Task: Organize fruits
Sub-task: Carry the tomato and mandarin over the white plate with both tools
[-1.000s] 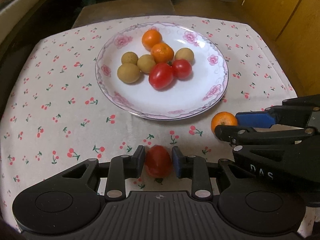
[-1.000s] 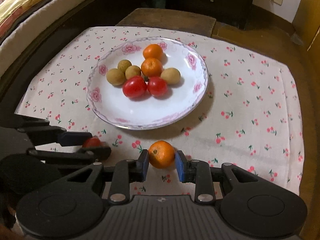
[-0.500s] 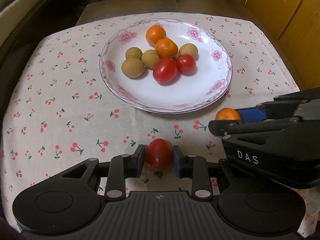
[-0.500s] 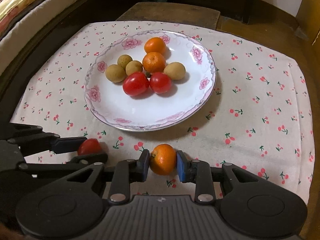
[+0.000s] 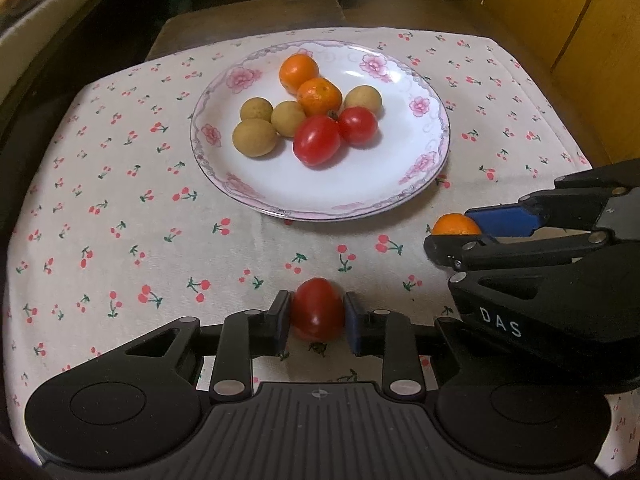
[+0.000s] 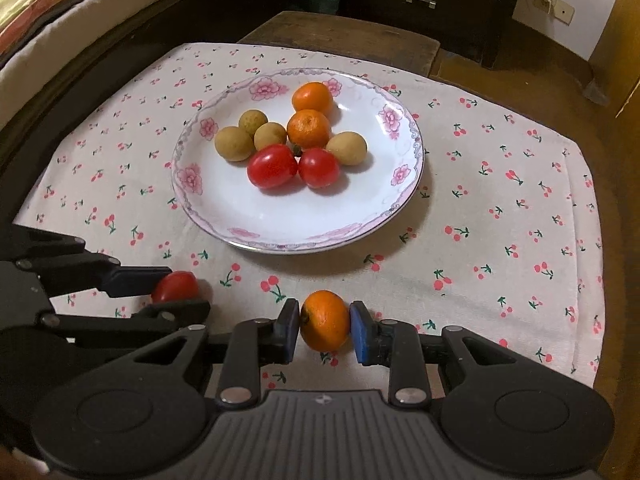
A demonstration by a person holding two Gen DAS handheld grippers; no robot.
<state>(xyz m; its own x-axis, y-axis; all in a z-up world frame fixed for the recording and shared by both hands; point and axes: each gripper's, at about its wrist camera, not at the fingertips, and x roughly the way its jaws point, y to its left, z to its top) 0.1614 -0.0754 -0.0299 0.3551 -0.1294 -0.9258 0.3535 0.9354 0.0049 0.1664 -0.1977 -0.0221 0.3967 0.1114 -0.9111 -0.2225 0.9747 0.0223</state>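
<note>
- Left gripper clenched on a red tomato; pads touch both its sides, and its narrower end points far, toward the plate.
- Right gripper clenched on a small orange, just right of the left one, side by side at the near edge of the cloth.
- Both fruits sit just near of the plate's near rim; cannot tell whether they are lifted or touching the cloth.
- Plate lies straight ahead, far of both tongs; its near half is bare.
- On the plate: two tomatoes nearest, two oranges farther, four brown longan-like fruits, three left and one right.
- Judgement: next move is forward over the rim; the left gripper lines up with the tomato pair, while the orange must go farther, past the tomatoes.
</note>
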